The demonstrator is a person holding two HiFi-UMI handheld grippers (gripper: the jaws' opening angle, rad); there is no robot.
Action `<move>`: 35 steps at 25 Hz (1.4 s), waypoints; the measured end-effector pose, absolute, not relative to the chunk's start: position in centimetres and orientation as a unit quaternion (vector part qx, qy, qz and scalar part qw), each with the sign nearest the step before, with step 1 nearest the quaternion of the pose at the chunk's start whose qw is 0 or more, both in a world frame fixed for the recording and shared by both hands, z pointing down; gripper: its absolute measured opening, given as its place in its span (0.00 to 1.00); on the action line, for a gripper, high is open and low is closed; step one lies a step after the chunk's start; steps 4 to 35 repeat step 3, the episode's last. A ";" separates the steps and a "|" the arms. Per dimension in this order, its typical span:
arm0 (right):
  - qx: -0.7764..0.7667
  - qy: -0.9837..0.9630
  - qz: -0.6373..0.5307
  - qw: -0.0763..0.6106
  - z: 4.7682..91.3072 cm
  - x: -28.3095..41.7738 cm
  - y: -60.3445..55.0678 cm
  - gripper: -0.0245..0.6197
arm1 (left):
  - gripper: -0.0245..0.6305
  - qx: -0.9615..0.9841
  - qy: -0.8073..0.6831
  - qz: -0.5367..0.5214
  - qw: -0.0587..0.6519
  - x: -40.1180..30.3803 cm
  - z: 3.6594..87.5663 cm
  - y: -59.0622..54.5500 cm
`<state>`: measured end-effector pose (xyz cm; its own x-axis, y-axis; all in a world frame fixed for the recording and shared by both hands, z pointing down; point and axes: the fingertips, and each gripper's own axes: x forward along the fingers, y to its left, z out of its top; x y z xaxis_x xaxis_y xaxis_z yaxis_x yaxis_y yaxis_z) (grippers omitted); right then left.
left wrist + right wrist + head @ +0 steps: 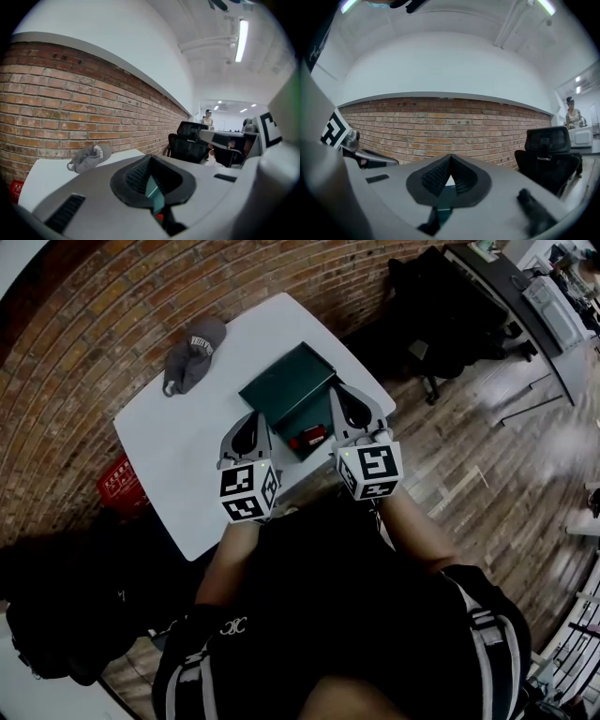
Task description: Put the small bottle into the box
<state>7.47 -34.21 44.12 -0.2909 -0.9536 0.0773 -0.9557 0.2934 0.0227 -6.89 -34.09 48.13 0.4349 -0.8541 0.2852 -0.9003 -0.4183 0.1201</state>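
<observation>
A dark green box [286, 382] lies on the white table [178, 446]. At the box's near edge I see the small red bottle [309, 438], between my two grippers; whether it rests in the box or on it I cannot tell. My left gripper [253, 416] hovers at the box's left front corner, its jaws together and empty. My right gripper [332, 392] is over the box's right side, also shut on nothing. In the left gripper view the gripper [150, 157] hides all but a red speck of the bottle [160, 216]. The right gripper [450, 156] faces the brick wall.
A grey cap [192, 352] lies at the table's far left corner. A red container [120, 484] stands on the floor left of the table. Black office chairs [441, 315] and desks stand to the right. A person [572, 112] stands far off.
</observation>
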 end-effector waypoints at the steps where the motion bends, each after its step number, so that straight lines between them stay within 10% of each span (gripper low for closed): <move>1: 0.594 -0.803 0.015 0.039 44.2 7.4 -34.3 0.08 | 0.06 0.837 -0.524 0.090 0.130 -7.1 48.2 -34.1; 35: 0.594 -0.803 0.017 0.040 44.3 7.2 -34.4 0.08 | 0.06 0.837 -0.524 0.091 0.131 -7.4 48.3 -34.3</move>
